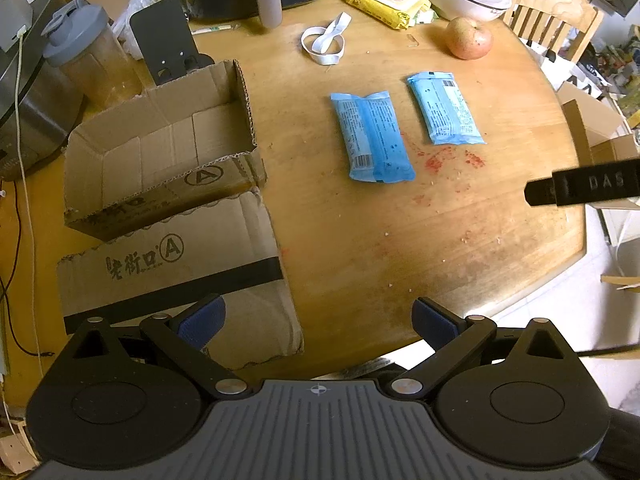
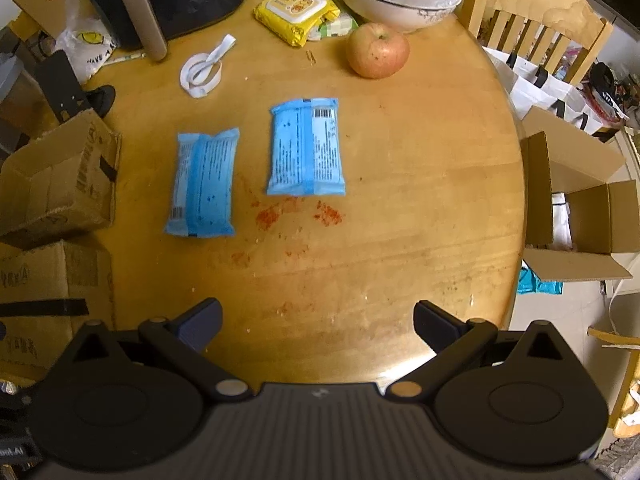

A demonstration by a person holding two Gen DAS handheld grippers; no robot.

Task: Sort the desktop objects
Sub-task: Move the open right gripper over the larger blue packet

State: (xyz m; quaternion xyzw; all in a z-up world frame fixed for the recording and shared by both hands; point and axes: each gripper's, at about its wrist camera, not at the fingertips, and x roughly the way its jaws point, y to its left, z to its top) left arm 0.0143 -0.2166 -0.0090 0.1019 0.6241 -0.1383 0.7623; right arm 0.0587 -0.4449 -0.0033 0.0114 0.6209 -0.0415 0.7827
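Bare wooden table (image 2: pixel 400 208) lies open before both blue packets (image 2: pixel 306 148). The cardboard box (image 1: pixel 160 160) walls off the left; apple (image 2: pixel 378 50) and bowl (image 2: pixel 396 8) crowd behind.

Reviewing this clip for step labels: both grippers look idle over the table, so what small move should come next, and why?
Probably the left gripper reaches forward to the nearer blue plastic packet. Both it and the right gripper are open and empty, two packets lie loose, and the open cardboard box beside them holds nothing.

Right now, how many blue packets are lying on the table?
2. The left packet lies nearer the open box; the right packet lies beside it, nearer the apple. They don't touch. More could be hidden in the clutter behind.
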